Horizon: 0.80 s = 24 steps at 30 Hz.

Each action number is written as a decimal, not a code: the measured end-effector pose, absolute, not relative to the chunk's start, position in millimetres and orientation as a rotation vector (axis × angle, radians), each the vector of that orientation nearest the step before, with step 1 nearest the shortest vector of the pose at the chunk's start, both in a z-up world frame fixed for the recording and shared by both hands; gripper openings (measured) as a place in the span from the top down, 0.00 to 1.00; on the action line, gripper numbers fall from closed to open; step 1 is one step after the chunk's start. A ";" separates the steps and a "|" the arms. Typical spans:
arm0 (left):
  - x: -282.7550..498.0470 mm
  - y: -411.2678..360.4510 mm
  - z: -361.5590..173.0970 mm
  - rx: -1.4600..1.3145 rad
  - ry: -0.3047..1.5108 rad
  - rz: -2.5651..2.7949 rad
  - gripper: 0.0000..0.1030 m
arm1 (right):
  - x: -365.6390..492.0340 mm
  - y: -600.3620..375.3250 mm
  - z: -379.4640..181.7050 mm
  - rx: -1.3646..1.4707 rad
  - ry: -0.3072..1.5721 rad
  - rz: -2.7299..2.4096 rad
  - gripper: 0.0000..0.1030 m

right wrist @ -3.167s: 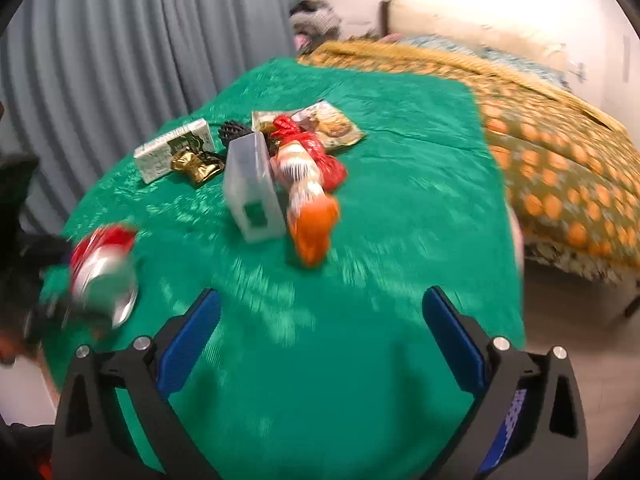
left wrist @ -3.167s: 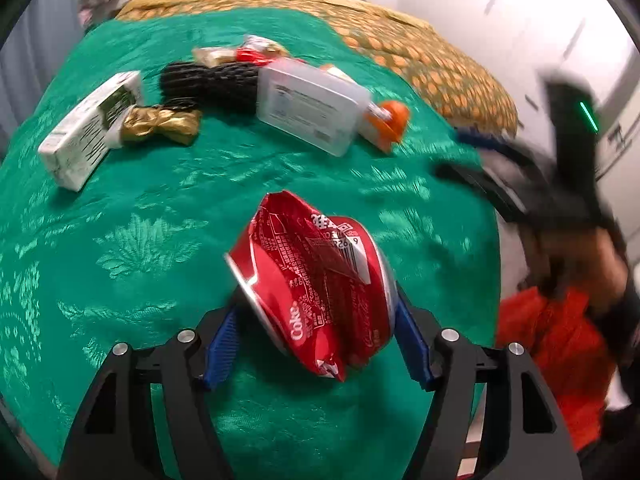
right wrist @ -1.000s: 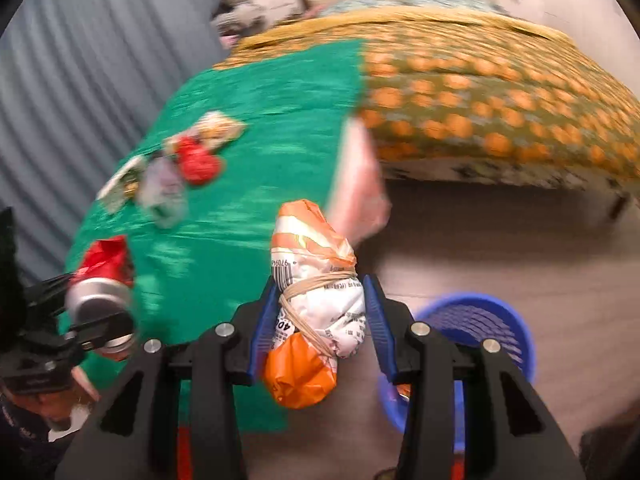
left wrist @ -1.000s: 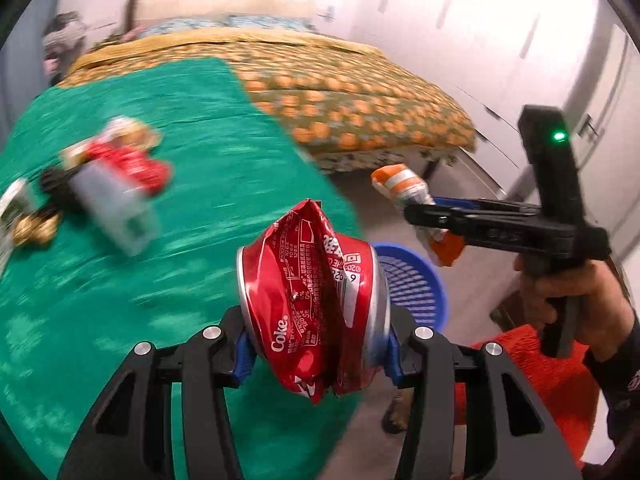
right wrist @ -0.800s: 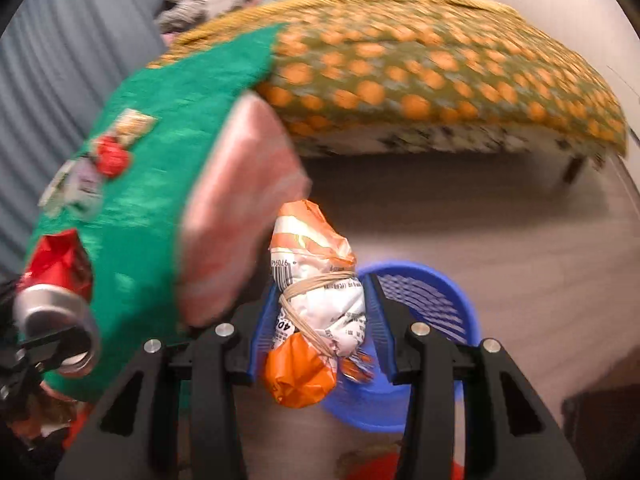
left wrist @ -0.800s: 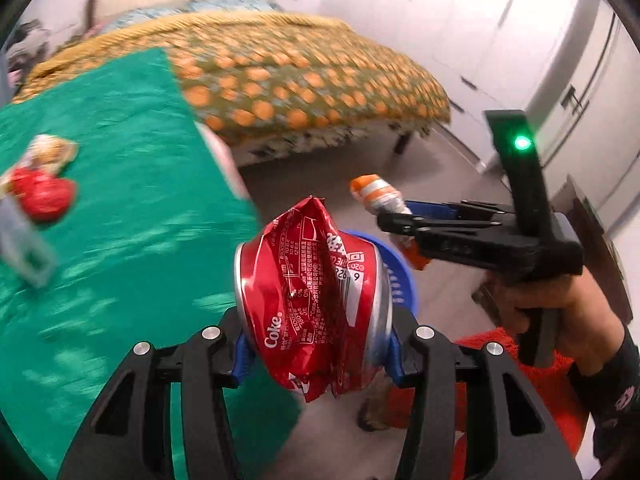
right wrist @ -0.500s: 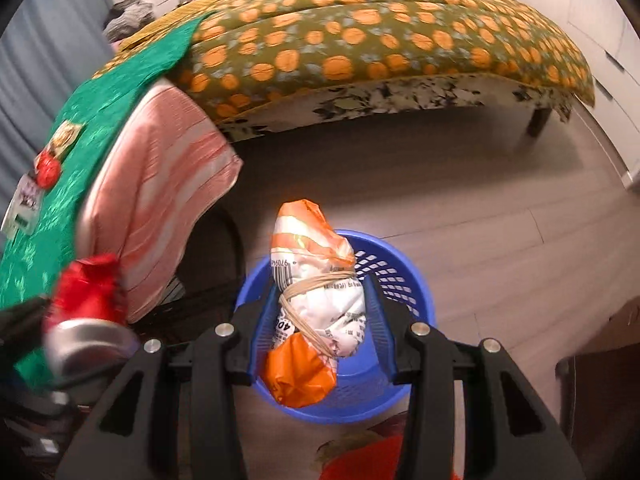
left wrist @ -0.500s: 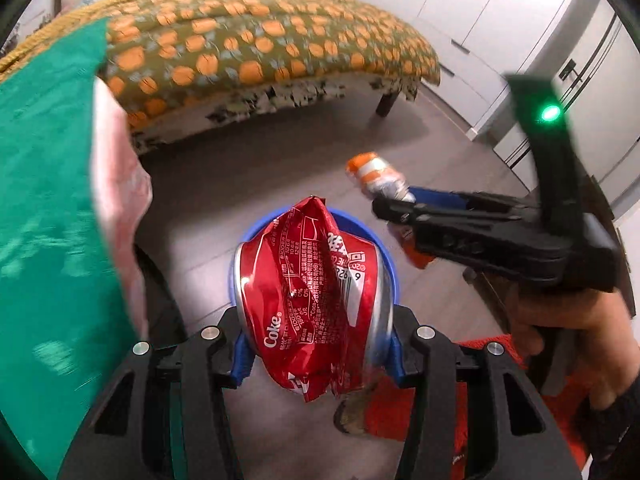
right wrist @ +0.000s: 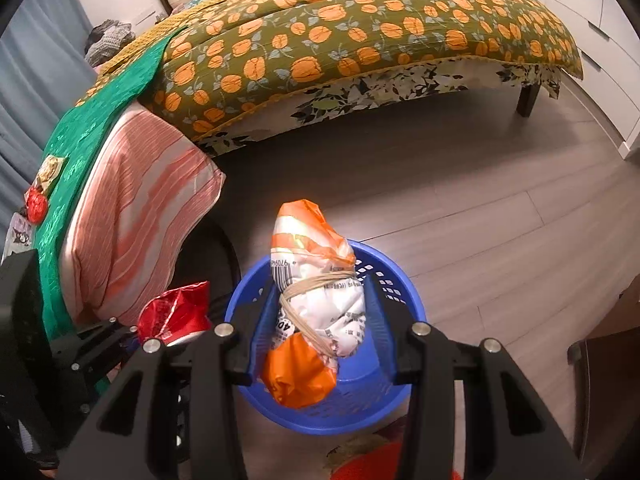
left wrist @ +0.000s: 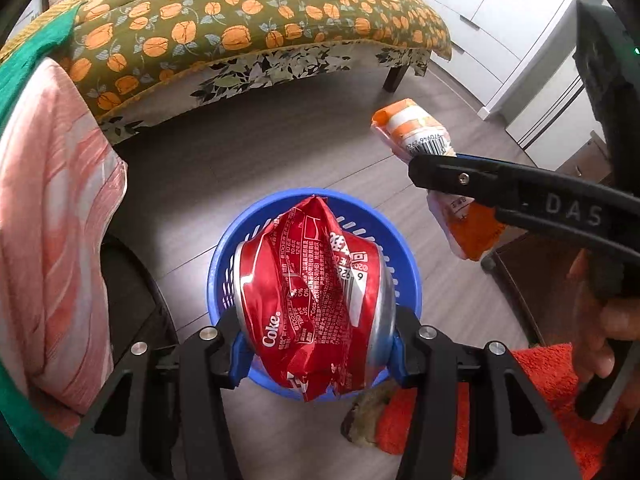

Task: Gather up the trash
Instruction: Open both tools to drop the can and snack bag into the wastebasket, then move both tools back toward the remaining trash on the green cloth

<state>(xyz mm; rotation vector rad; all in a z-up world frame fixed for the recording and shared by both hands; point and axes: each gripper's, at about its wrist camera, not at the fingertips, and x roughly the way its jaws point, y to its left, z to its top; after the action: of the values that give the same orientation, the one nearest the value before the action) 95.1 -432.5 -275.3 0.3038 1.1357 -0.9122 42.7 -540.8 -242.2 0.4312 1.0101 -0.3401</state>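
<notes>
- The left tongs [left wrist: 316, 354] are clenched on a crushed red Coke can [left wrist: 310, 304], blue pads pressing its two flattened ends.
- The can hangs directly above a round blue plastic basket [left wrist: 394, 246] on the wooden floor [left wrist: 280, 152], likely so that opening the tongs lets it fall straight in.
- The can's squashed axis runs left to right between the pads. Its buckled wall rises to a peak pointing away from the camera, with the "Coke" lettering low on the left.
- The right tongs [right wrist: 316, 334] grasp a white and orange snack wrapper bundle [right wrist: 316, 308], rolled tight and bound with a tan rubber band.
- From the right wrist view the bundle lines up over the basket [right wrist: 396, 284]. From the left wrist view the same bundle [left wrist: 424, 136] appears off to the basket's right, so how centred it is cannot be told.
- The bundle's long axis runs along the fingers, one orange end pointing forward and away, the other orange end bulging back toward the camera.
- More trash, including a red crumpled wrapper [right wrist: 36, 205], lies on the green cloth [right wrist: 104, 100] covering the tabletop at far left.
- A bed [right wrist: 360, 28] with an olive, orange-flowered cover stands beyond the basket, well apart from it.
</notes>
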 end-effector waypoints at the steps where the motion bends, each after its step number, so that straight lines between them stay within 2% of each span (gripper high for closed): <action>1: 95.6 -435.2 -277.8 0.310 1.132 -0.908 0.40 | 42.4 -542.9 -243.4 0.434 1.006 -0.354 0.53; 2: 96.3 -437.1 -279.1 0.313 1.127 -0.902 0.26 | 42.1 -544.7 -243.8 0.440 1.003 -0.362 0.33; 3: 96.7 -437.6 -280.1 0.309 1.113 -0.898 0.22 | 40.8 -546.9 -243.0 0.449 0.993 -0.370 0.27; 8: 98.6 -434.5 -276.2 0.285 1.093 -0.887 0.17 | 34.6 -552.8 -230.4 0.429 0.950 -0.426 0.26; 12: 89.2 -414.3 -248.9 0.243 1.041 -0.889 0.13 | 33.0 -546.3 -213.9 0.372 0.883 -0.448 0.15; 14: 81.2 -397.4 -226.5 0.221 0.999 -0.884 0.10 | 33.1 -538.5 -202.9 0.331 0.835 -0.454 0.13; 24: 65.0 -312.4 -151.4 0.224 0.849 -0.734 0.08 | 29.7 -478.7 -163.6 0.129 0.640 -0.406 0.13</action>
<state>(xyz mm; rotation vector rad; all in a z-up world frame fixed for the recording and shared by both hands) 65.0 -312.4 -151.4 0.2237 0.8493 -0.7344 29.6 -478.7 -163.6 0.1287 0.6404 -0.4063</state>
